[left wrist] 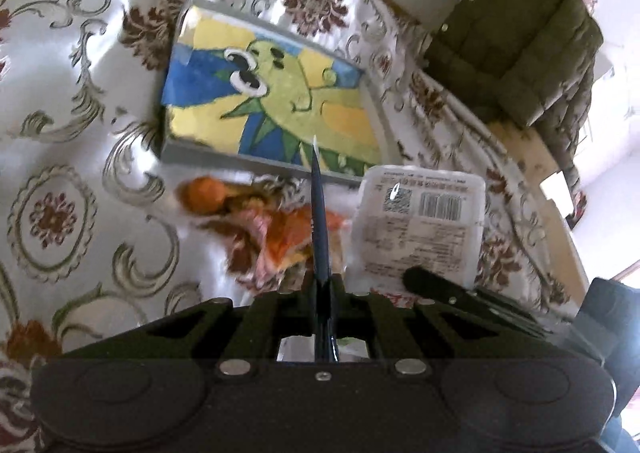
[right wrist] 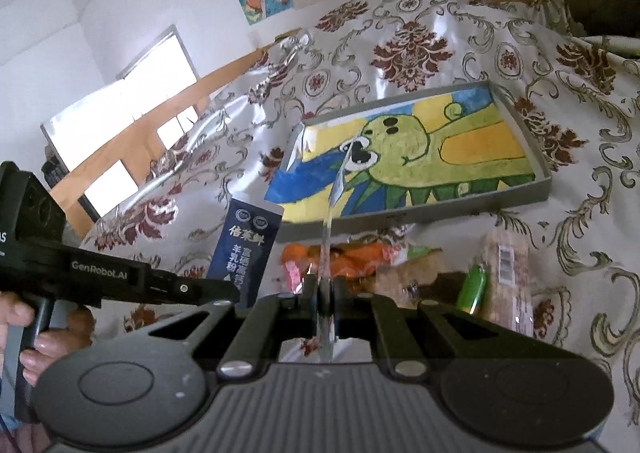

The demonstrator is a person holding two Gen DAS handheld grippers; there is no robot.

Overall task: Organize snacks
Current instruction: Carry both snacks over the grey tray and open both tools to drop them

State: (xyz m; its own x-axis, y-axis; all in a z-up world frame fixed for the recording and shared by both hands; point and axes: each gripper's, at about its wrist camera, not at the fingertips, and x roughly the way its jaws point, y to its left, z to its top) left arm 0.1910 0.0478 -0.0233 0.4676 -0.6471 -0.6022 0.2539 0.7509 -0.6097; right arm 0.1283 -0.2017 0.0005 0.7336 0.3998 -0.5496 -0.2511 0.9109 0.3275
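My left gripper point(left wrist: 322, 285) is shut on a thin dark blue sachet point(left wrist: 320, 213), seen edge-on here and flat-on as the dark blue sachet point(right wrist: 248, 253) in the right wrist view. My right gripper point(right wrist: 320, 285) is shut on a clear white packet point(right wrist: 330, 229), also edge-on; its barcode side shows as the white packet point(left wrist: 424, 229) in the left wrist view. Both packets hang just in front of a grey tray point(left wrist: 200, 155) lined with a green cartoon painting, the same tray point(right wrist: 544, 181) in the other view. Orange snack packets point(left wrist: 280, 229) lie below.
A floral tablecloth point(left wrist: 60, 133) covers the table. More snacks lie near the tray: an orange packet point(right wrist: 352, 253), a green item point(right wrist: 474, 285) and a wrapped bread-like pack point(right wrist: 506, 269). An olive padded jacket point(left wrist: 520, 45) hangs at the back right. A hand point(right wrist: 40, 341) holds the left gripper's handle.
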